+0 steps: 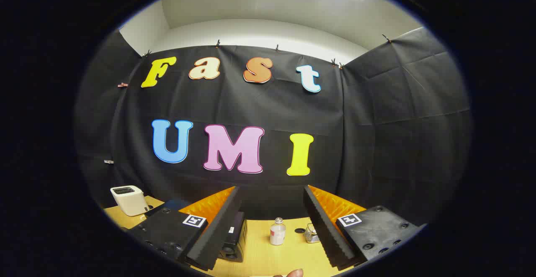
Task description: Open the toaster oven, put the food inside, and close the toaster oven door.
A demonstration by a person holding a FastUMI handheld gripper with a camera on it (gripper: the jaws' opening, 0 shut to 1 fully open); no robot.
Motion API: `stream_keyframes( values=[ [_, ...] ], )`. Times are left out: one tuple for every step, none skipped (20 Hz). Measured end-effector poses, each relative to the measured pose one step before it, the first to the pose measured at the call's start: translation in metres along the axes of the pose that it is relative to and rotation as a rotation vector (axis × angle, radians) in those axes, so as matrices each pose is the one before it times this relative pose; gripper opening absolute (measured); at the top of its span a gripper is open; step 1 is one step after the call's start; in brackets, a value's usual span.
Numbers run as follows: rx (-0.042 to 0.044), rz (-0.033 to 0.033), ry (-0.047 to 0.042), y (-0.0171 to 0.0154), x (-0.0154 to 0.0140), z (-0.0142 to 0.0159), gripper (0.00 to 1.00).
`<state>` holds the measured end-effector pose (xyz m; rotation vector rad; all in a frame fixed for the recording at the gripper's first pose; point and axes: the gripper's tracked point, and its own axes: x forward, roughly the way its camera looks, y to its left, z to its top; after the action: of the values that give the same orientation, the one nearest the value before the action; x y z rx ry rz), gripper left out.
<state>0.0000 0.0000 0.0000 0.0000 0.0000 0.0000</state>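
Note:
My gripper [271,191] is open, its two fingers [213,235] spread wide with nothing between them, held above a wooden table [268,256]. A black boxy appliance [235,239], seemingly the toaster oven, stands on the table just inside the left finger, which hides part of it. I cannot tell how its door stands. A rounded reddish-brown thing [293,273] peeks in at the near edge of the table between the fingers; whether it is the food I cannot tell.
A small clear bottle with a white cap [277,231] stands between the fingers. Beside the right finger are a small wire basket [312,233] and a dark round spot [300,230]. A white toaster [129,200] sits left of the left finger. Black cloth walls close the back and sides.

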Motion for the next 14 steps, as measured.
stream_keyframes(
  values=[
    [-0.00234,0.00144,0.00594,0.00121,0.00006,-0.00221,0.98],
    [-0.00191,0.00058,0.00558,0.00090,-0.00024,-0.00129,0.98],
    [-0.00328,-0.00160,-0.00249,0.00026,-0.00013,0.00114,0.98],
    [-0.00430,-0.00121,-0.00562,0.00061,0.00014,0.00224,0.98],
    [-0.00351,-0.00092,-0.00735,0.00152,0.00110,0.00142,0.98],
    [-0.00031,-0.00189,-0.00337,0.00069,0.00114,0.00039,0.98],
    [0.00180,-0.00115,0.00275,0.00156,0.00151,-0.00022,0.98],
    [0.00340,-0.00343,0.00554,0.00096,0.00116,-0.00308,0.98],
    [0.00484,-0.00385,0.00690,0.00128,0.00159,-0.00134,0.98],
    [0.00777,-0.00454,0.00703,0.00173,0.00213,-0.00185,0.98],
    [0.00807,-0.00233,0.00446,0.00104,0.00090,-0.00189,0.98],
    [0.00615,-0.00082,0.00381,0.00251,0.00104,-0.00178,0.98],
    [0.00601,-0.00241,0.00627,0.00281,0.00062,-0.00144,0.98],
    [0.00722,0.00118,0.00948,0.00374,0.00125,-0.00303,0.98]
  ],
)
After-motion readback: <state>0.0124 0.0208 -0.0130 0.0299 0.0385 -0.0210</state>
